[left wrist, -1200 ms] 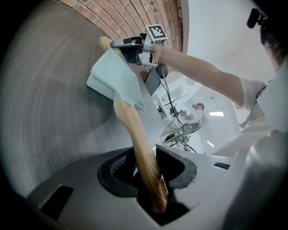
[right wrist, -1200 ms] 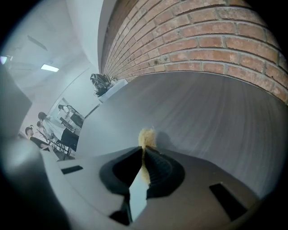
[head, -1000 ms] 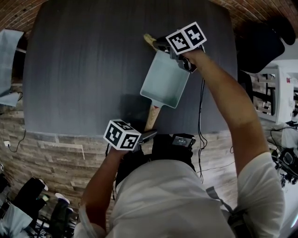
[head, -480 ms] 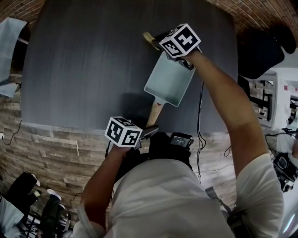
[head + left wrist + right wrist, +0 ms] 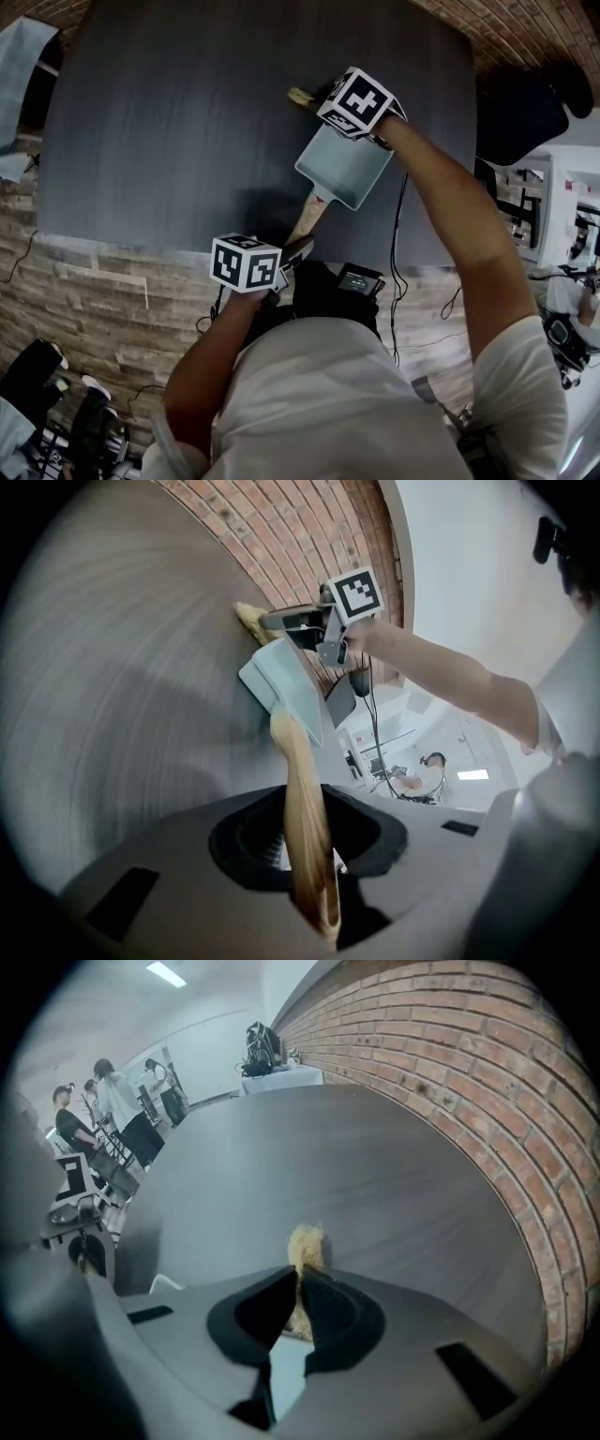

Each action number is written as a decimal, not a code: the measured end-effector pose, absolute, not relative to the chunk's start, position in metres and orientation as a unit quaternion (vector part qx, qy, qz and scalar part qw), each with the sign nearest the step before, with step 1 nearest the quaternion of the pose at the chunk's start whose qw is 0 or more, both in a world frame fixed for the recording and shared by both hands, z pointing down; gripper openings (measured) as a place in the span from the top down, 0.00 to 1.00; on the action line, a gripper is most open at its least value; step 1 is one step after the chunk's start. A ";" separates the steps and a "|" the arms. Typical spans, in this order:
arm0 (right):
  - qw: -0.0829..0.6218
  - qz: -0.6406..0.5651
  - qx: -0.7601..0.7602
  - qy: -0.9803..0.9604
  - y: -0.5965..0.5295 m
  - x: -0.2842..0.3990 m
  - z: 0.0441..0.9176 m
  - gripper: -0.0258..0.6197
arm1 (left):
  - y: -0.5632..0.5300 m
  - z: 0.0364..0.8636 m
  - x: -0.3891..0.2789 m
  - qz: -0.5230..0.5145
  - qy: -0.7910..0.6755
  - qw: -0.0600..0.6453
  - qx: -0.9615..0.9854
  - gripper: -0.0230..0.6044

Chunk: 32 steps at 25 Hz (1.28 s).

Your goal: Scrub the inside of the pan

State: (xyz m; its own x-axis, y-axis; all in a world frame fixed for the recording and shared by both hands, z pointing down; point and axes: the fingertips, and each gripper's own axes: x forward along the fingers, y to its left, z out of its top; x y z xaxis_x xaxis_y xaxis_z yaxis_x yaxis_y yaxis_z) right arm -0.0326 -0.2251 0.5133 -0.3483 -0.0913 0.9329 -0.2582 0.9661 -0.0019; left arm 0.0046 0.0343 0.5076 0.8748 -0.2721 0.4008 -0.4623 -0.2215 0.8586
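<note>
In the head view, the pale pan lies on the dark table, its wooden handle reaching the left gripper. The right gripper is at the pan's far rim.

In the left gripper view, the jaws are closing around the handle between them.

In the right gripper view, the jaws pinch a yellow scrubber, which pokes past their tips.

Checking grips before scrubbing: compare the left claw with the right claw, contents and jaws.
The left claw has the pan's wooden handle between its jaws, which are closing, gaps showing either side; the right claw is shut tight on a yellowish fibrous scrubber. The left claw sits at the table's near edge; the right claw is at the pan's far end. Both have something between the jaws.
</note>
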 end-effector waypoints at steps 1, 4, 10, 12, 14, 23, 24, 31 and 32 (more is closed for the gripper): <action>0.561 0.075 0.107 -0.817 -0.223 -0.032 0.513 0.91 | 0.032 0.508 0.003 0.080 -0.244 0.575 0.776 0.79; 0.562 0.082 0.105 -0.816 -0.217 -0.029 0.512 0.91 | 0.026 0.508 0.000 0.077 -0.261 0.572 0.774 0.79; 0.553 0.096 0.097 -0.822 -0.201 -0.035 0.509 0.91 | 0.025 0.509 0.000 0.078 -0.269 0.568 0.774 0.79; 0.552 0.097 0.090 -0.823 -0.194 -0.037 0.508 0.91 | 0.025 0.509 0.001 0.078 -0.270 0.567 0.774 0.79; 0.551 0.099 0.082 -0.824 -0.188 -0.040 0.507 0.91 | 0.024 0.510 0.002 0.078 -0.271 0.567 0.774 0.79; 0.546 0.130 0.054 -0.826 -0.159 -0.054 0.506 0.91 | 0.023 0.510 0.001 0.080 -0.270 0.565 0.776 0.79; 0.544 0.134 0.051 -0.827 -0.156 -0.055 0.506 0.91 | 0.023 0.510 0.001 0.080 -0.270 0.565 0.776 0.79; 0.535 0.134 0.026 -0.834 -0.127 -0.071 0.502 0.91 | 0.022 0.510 0.003 0.076 -0.264 0.566 0.777 0.79; 0.533 0.131 0.020 -0.836 -0.122 -0.075 0.501 0.91 | 0.022 0.510 0.003 0.076 -0.264 0.566 0.777 0.79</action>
